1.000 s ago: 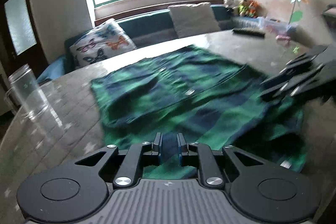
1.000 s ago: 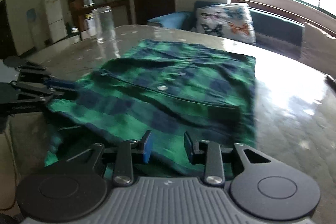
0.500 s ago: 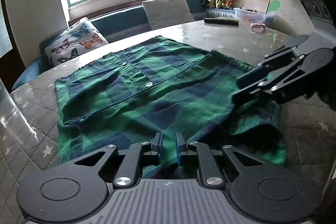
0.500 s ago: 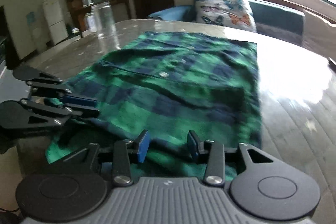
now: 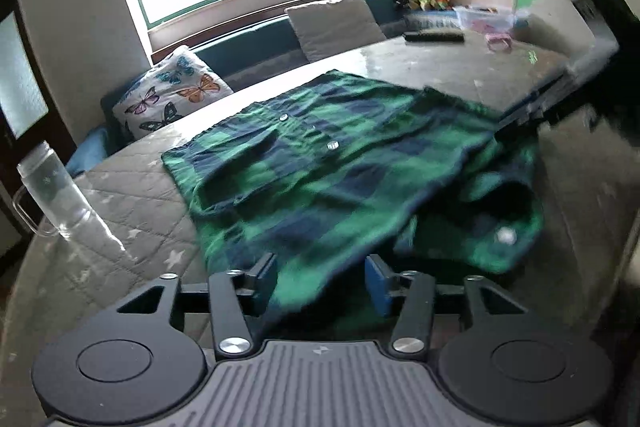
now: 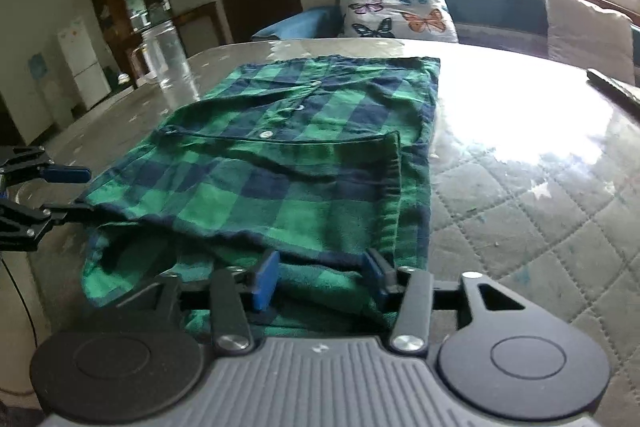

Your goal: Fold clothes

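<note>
shirt (image 6: 288, 163), green and navy check, lies buttoned and part-folded on the quilted table cover (image 6: 532, 227), its near hem doubled over itself at the table edge nearest you. a raised fold of cloth spans between your two tools, with a looser layer bunched beneath it.

left gripper (image 5: 320, 277): jaws spread wide, the near edge of the shirt lying in the gap between them. no pad presses the cloth in the left wrist view; it holds nothing. the right wrist view shows the same tool at the shirt's near left corner (image 6: 60, 191), fingers apart, though whether the lower finger touches the hem there is too small to tell.

right gripper (image 6: 320, 277): jaws likewise wide apart, the folded hem lying between and just past the pads; nothing is clamped. in the left wrist view it is blurred at the shirt's right side (image 5: 532, 107), so its contact there cannot be read.

judgement: you are between grasps on the bottom-hem fold. the lower portion appears turned up but untidy, with slack underneath. the next move calls for closing each tool on one near corner, both layers together, then carrying the hem evenly toward the collar end. keep the lift level, or the bunched underlayer may drag.

glass jar (image 5: 52, 195) stands on the table well left of the shirt, clear of the fold path.
</note>
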The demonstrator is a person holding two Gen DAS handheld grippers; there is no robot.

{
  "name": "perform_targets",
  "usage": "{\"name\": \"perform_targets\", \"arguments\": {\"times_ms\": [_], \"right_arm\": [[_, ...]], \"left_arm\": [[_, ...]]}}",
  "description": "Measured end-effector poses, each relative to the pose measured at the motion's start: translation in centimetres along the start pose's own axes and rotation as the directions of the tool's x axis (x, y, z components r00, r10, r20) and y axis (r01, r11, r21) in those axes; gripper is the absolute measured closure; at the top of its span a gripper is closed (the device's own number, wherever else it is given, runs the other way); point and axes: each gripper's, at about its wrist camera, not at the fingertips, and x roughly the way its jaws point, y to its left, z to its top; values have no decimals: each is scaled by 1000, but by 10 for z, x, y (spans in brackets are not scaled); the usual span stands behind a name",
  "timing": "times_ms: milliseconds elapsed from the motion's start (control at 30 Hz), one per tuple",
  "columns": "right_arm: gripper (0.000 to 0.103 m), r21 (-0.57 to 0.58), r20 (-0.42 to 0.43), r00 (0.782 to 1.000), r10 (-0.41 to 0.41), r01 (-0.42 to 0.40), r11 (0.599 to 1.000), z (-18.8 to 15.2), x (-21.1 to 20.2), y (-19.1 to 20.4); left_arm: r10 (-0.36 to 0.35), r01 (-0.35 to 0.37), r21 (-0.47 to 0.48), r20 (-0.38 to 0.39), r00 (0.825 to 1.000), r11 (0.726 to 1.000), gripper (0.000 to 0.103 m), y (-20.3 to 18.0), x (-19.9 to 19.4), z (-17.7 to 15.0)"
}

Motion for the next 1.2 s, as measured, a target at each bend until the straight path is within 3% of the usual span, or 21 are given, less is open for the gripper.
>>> {"name": "perform_targets", "arguments": {"times_ms": [200,300,467,500,667,767,867,967,1133,1200], "right_arm": [[46,-163,-31,1000,-6,1,987,-1,-14,23],[35,-241,-50,999,-9,-4,970,-4,-16,34],[32,-363,-67,998,-6,-19,932,-12,-13,54],[26,-382,-67,998,0,-25,924,-14,-13,57],[22,-458,-62,998,12,-39,888,-17,-9,67],[22,-479,-63,998,15,-44,877,-15,-4,66],[22,-487,-56,998,19,-44,872,-9,4,63],[30,-474,-42,999,26,-43,879,0,13,57],[65,-385,-72,996,57,-81,919,17,27,42],[75,-333,-88,992,85,-110,936,24,30,35]], "left_arm": [[-25,25,155,0,1000,988,45,-30,-6,-16],[-37,31,216,25,999,976,45,-48,0,-16],[-55,40,229,61,997,973,44,-57,15,-9],[-59,42,222,68,996,974,45,-57,17,-7],[-84,69,145,98,992,987,81,-43,18,5],[-87,79,75,111,990,994,91,-29,21,18],[-86,86,5,123,989,996,94,-13,28,32],[-93,99,-39,128,987,994,94,1,35,44],[-104,111,-64,100,990,992,93,13,47,48],[-104,110,-55,99,990,992,90,13,43,42]]}}
